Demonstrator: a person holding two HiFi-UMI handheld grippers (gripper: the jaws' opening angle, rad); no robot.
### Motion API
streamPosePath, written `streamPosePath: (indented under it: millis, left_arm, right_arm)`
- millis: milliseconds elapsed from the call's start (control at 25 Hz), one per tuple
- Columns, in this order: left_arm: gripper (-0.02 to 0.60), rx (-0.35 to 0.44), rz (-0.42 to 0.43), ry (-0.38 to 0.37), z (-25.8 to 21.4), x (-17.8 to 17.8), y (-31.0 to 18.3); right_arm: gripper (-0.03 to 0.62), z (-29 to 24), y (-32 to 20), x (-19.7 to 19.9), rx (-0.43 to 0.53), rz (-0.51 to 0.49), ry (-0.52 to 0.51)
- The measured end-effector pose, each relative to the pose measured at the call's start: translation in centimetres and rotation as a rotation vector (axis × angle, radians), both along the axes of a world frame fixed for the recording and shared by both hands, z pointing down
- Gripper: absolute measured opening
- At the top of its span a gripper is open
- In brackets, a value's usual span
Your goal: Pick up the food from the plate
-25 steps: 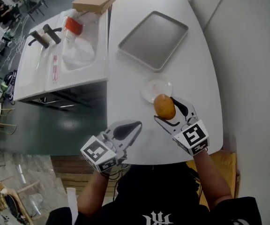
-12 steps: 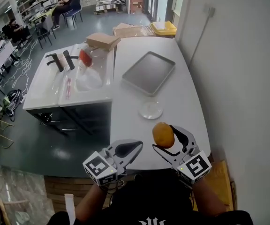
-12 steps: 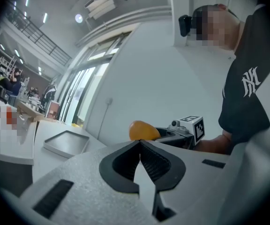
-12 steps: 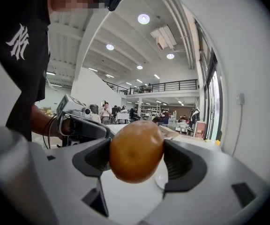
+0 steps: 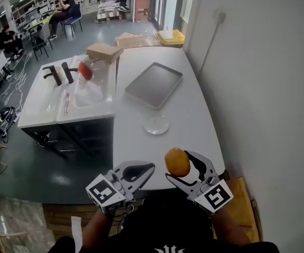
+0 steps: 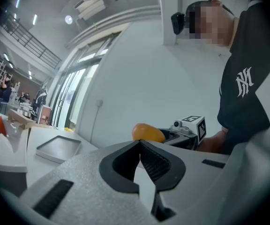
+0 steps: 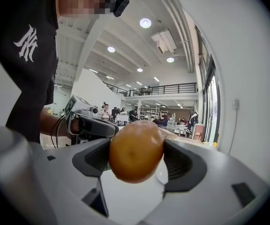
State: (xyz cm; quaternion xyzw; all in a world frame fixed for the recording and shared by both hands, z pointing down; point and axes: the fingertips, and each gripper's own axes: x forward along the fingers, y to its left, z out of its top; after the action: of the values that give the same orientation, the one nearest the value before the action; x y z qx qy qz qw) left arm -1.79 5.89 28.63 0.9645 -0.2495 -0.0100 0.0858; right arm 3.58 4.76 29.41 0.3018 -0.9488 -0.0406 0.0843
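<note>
My right gripper (image 5: 178,167) is shut on an orange-brown round piece of food (image 5: 177,162), held up in the air over the near edge of the white table (image 5: 194,115). In the right gripper view the food (image 7: 136,150) fills the gap between both pads of the gripper (image 7: 136,159). The small clear plate (image 5: 156,124) lies bare on the table farther out. My left gripper (image 5: 143,169) hangs to the left of the right one, shut with nothing in it; its pads meet in the left gripper view (image 6: 140,157), where the food (image 6: 147,132) shows beyond.
A grey metal tray (image 5: 153,85) lies on the table beyond the plate. To the left stands a white sink counter (image 5: 46,101) with black taps (image 5: 59,73), a plastic bag and a cardboard box (image 5: 104,51). A wall runs along the right.
Both grippers have risen and drawn back toward the person, away from the plate, with the food still in the right one. The head view has tipped up, showing more of the room.
</note>
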Motion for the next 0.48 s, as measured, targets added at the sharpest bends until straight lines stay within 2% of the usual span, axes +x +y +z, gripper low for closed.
streamPosePath:
  millis: [120,320,480]
  left_arm:
    - [0.008,-0.029,0.027,-0.023,1.2,1.3,-0.1]
    - [0.008,-0.018,0.030,-0.052,0.1,3.2,0.7]
    - [0.008,-0.037,0.002,-0.045,0.2,4.5,0.2]
  right_arm:
    - [0.354,0.2,0.0,0.9,0.009,0.003,0.019]
    - [0.353,-0.7,0.1,3.0,-0.008,-0.009,-0.041]
    - [0.354,-1.4,-0.4,3.9,0.038,-0.077,-0.023]
